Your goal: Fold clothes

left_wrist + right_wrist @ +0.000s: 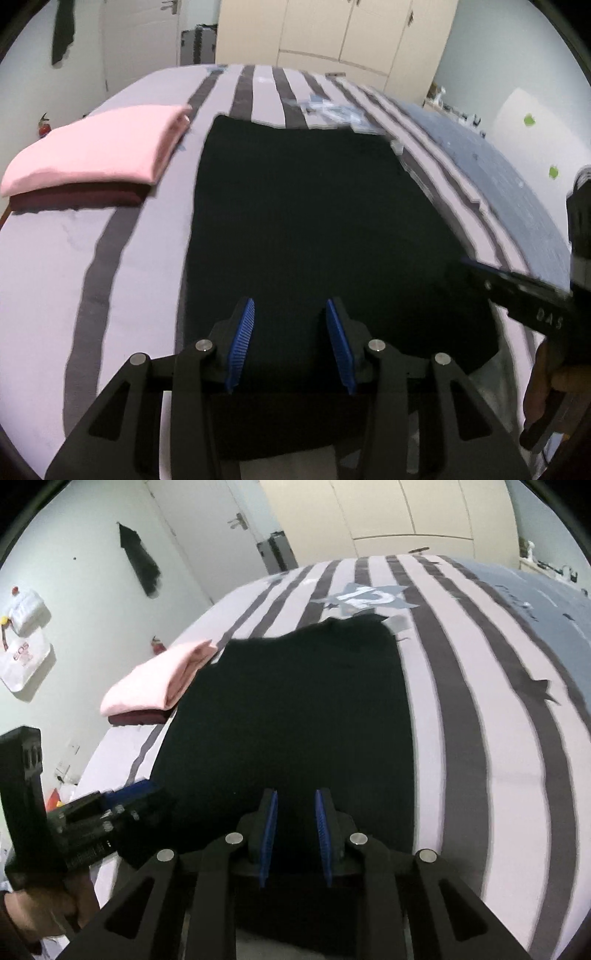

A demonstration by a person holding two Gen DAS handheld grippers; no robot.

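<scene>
A black garment (pixel 314 229) lies flat on the striped bed, seen in both views (pixel 295 716). My left gripper (pixel 290 308) hovers over its near edge with blue-padded jaws open and nothing between them. My right gripper (pixel 295 799) is over the near edge too, jaws apart and empty. The right gripper's body shows at the right of the left wrist view (pixel 535 310). The left gripper shows at the lower left of the right wrist view (pixel 92 827).
A folded pink garment (pixel 96 147) rests on a folded dark red one (pixel 74 199) at the bed's far left. The bedspread (pixel 461 709) has grey and white stripes. A wardrobe (pixel 332 33) and a door (pixel 207 528) stand beyond the bed.
</scene>
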